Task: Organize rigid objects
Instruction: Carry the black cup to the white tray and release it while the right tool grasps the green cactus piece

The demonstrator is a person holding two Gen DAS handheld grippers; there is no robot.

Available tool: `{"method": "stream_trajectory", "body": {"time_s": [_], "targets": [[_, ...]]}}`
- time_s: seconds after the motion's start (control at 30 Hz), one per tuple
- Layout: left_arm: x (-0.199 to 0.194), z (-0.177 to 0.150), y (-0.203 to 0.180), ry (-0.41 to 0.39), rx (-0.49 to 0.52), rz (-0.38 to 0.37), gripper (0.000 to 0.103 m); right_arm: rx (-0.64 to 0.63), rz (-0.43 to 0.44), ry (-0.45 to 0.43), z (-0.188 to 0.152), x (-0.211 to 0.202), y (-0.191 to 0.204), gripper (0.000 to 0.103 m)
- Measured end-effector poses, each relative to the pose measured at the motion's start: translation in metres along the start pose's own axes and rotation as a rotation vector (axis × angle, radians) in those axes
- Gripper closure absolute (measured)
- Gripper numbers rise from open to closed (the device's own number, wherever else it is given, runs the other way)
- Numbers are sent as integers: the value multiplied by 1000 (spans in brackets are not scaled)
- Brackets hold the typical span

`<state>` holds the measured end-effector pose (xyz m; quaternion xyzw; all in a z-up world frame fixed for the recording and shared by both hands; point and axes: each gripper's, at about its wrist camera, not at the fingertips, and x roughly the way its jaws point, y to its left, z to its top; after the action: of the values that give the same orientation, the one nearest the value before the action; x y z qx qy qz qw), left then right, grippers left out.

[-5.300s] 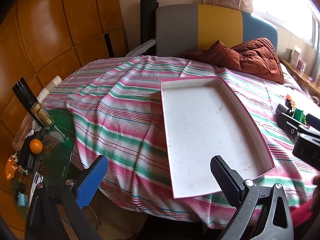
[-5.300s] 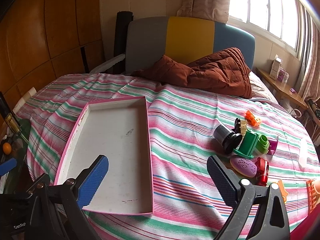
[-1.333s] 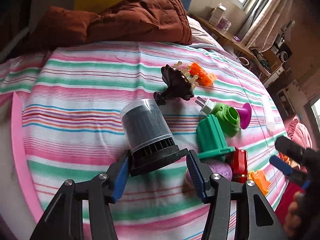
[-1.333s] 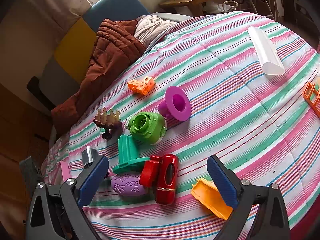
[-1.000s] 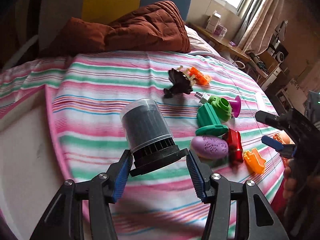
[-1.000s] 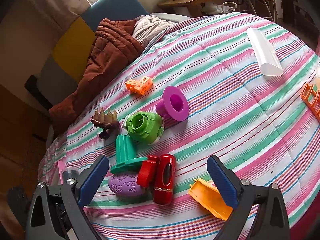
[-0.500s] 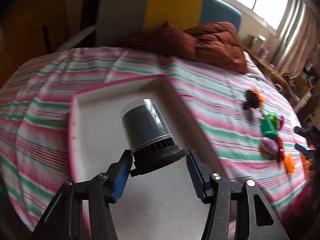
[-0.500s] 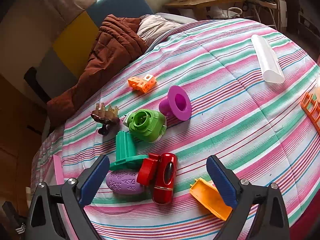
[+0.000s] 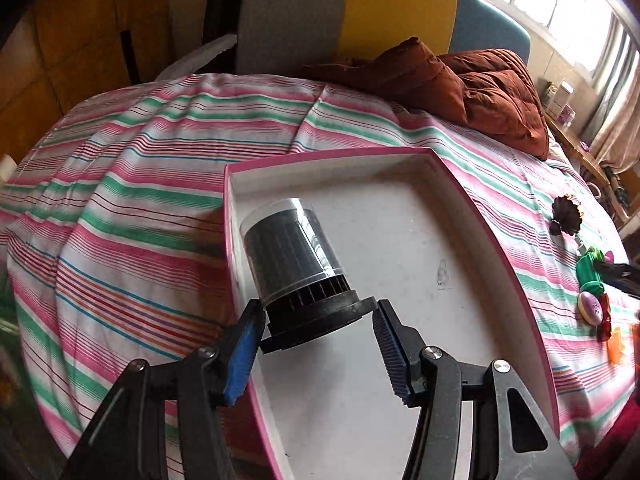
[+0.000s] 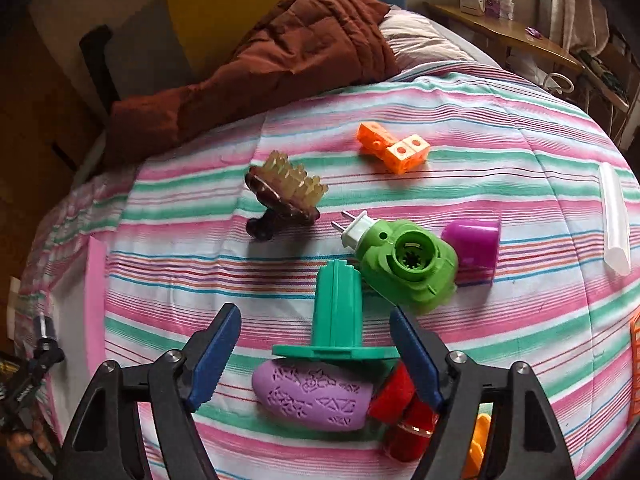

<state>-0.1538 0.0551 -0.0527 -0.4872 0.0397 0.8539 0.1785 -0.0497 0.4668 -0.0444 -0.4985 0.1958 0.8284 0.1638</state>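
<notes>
No legible txt, labels or nos. anywhere; boxes on far shelf too blurry.

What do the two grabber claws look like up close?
Both match. The left gripper and the right gripper have black plastic arms with cut-out holes, silver round screws at the joints, and flat blue ridged pads inside the fingers. No cables or sleeves show.

Striped bedspread (image 9: 132, 184), brown quilt (image 10: 288, 40)

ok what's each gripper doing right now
left gripper: shut on the black filter canister, over the pink tray.
right gripper: open, jaws just closing around the teal piece.
</notes>
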Motion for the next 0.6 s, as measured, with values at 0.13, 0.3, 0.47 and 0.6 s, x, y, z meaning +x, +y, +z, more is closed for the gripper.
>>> {"method": "stream_trajectory", "body": {"time_s": [0.13, 0.3, 0.47, 0.6], "targets": [[-2, 3, 8, -1, 7, -36, 46, -52, -103, 84, -5, 35, 2, 72], [2, 9, 12, 12, -8, -80, 46, -65, -83, 85, -7, 34, -1, 73], [14, 20, 12, 36, -15, -89, 46, -94, -91, 82, -11, 35, -2, 72], [23, 30, 11, 42, -27, -73, 46, -116, -101, 78, -13, 35, -1, 72]]}}
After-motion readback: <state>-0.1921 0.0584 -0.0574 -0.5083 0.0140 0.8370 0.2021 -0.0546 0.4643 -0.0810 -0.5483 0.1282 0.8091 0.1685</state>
